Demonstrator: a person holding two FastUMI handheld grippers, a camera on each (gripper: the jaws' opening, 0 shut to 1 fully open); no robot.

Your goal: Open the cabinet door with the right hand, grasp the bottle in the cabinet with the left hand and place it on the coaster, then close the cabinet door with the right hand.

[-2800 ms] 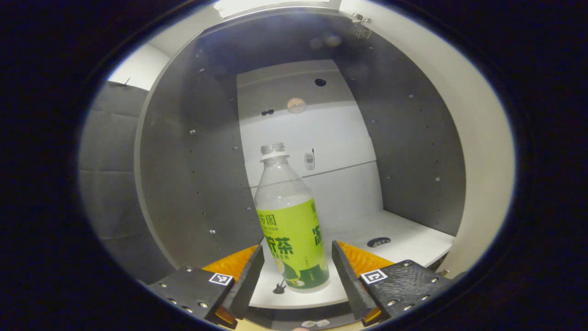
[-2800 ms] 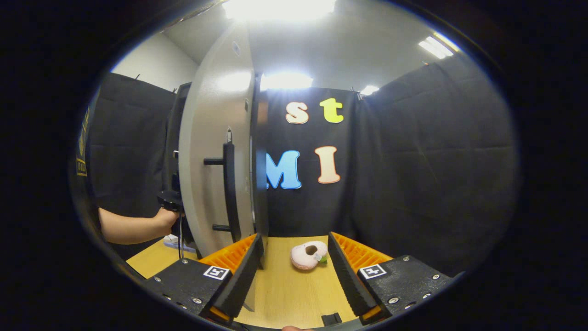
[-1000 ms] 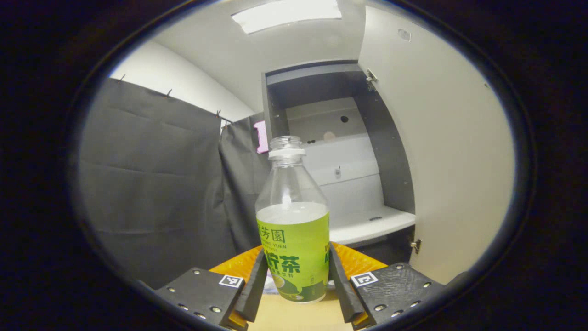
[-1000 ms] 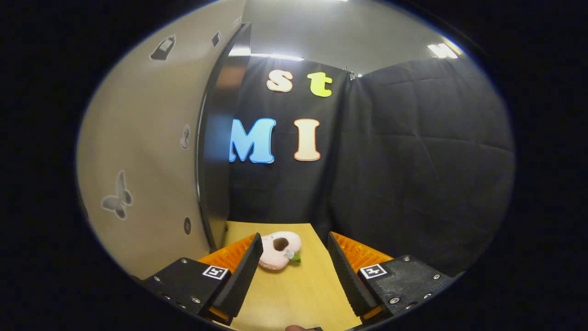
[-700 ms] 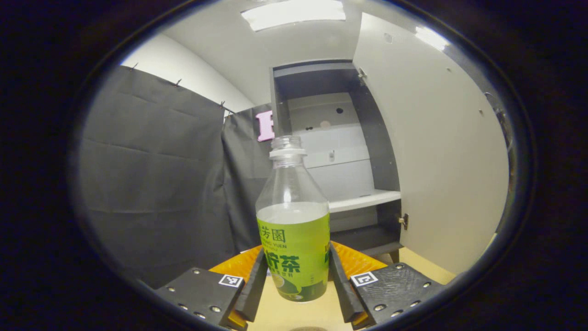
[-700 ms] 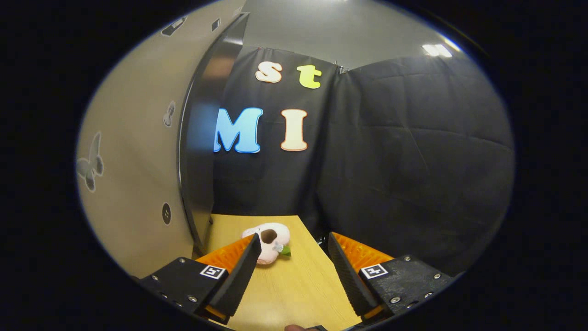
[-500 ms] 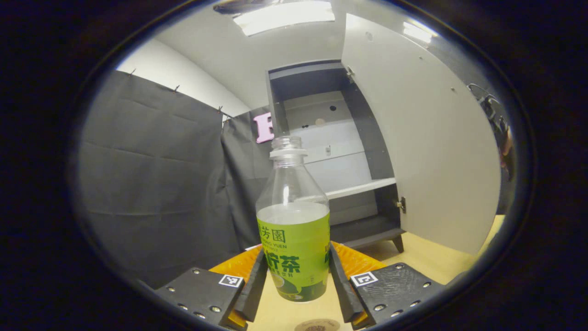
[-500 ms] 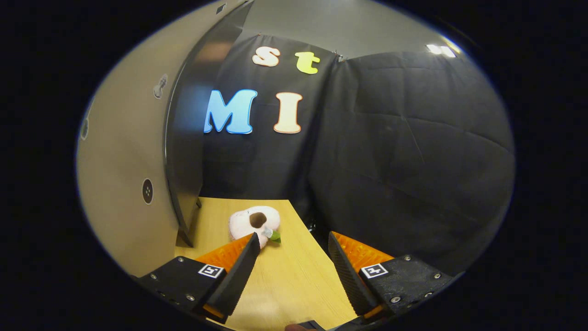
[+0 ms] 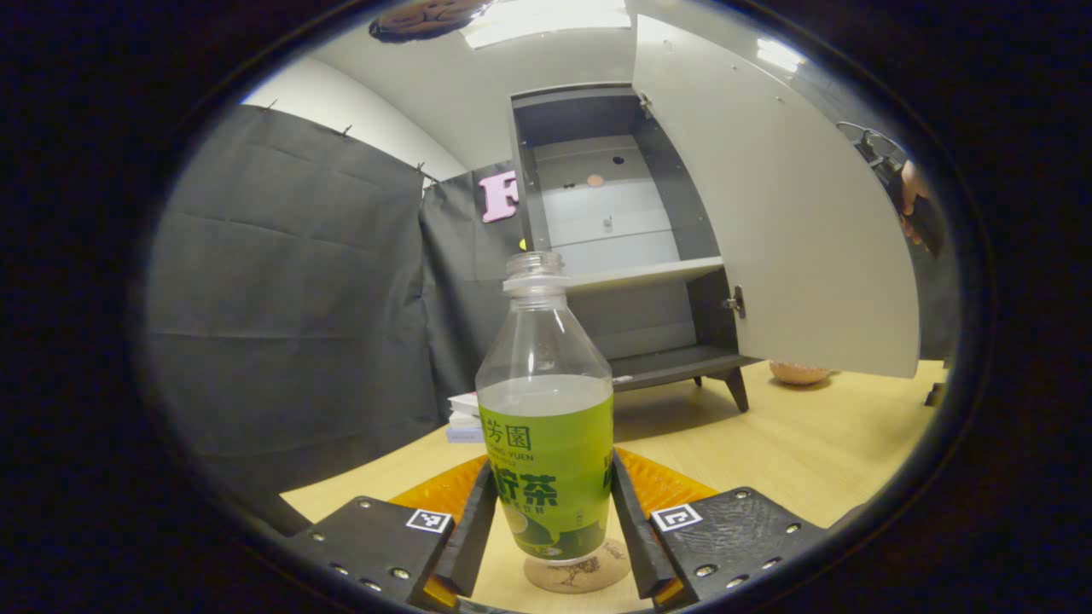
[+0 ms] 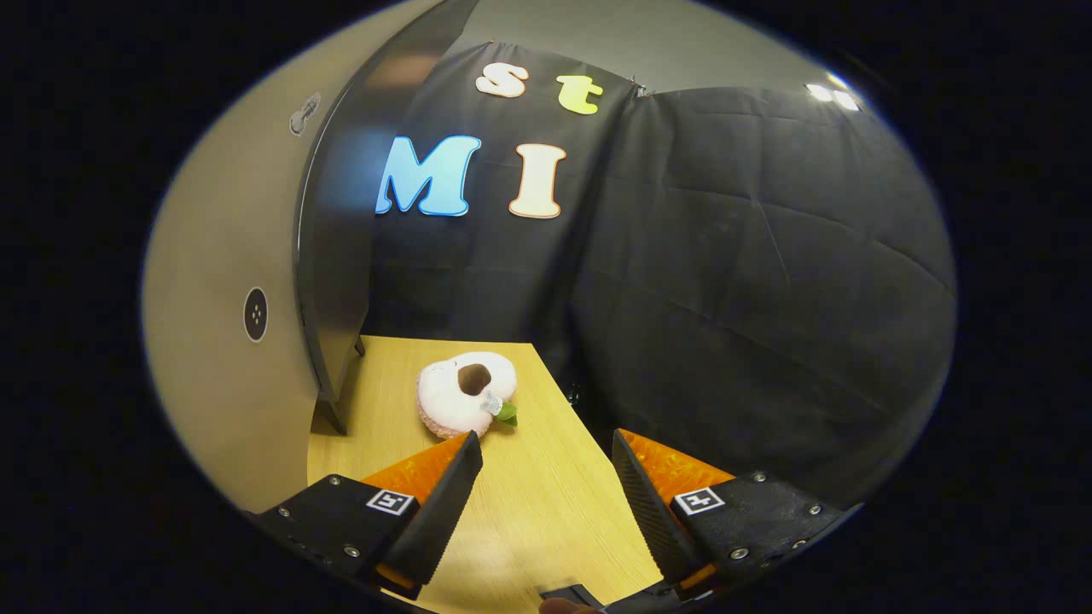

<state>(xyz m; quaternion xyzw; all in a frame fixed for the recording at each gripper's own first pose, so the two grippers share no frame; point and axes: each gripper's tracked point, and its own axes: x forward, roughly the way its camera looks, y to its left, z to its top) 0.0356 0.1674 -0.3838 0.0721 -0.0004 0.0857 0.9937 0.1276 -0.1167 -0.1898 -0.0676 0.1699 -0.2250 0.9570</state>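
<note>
Left gripper view: the tall grey open-fronted cabinet (image 9: 597, 222) stands at the far end of the pale wooden table (image 9: 810, 443), its pale flat door (image 9: 768, 213) swung wide to the right. At that door's far right edge a hand (image 9: 911, 192) holds a dark device. The clear uncapped plastic bottle with a green label (image 9: 546, 426) stands upright in the near centre, well apart from the cabinet, its base on or just above the small round cork coaster (image 9: 580, 573); contact cannot be told. The left gripper (image 9: 546, 533) has both fingers pressed against the bottle's labelled lower part. A small stack of pale books (image 9: 465, 418) lies at the far left.

Right gripper view: the right gripper (image 10: 546, 503) holds its fingers wide apart, with nothing between them, above the table (image 10: 529, 512). A pink plush doughnut-shaped toy (image 10: 465, 401) lies beyond, near the cabinet's foot.
</note>
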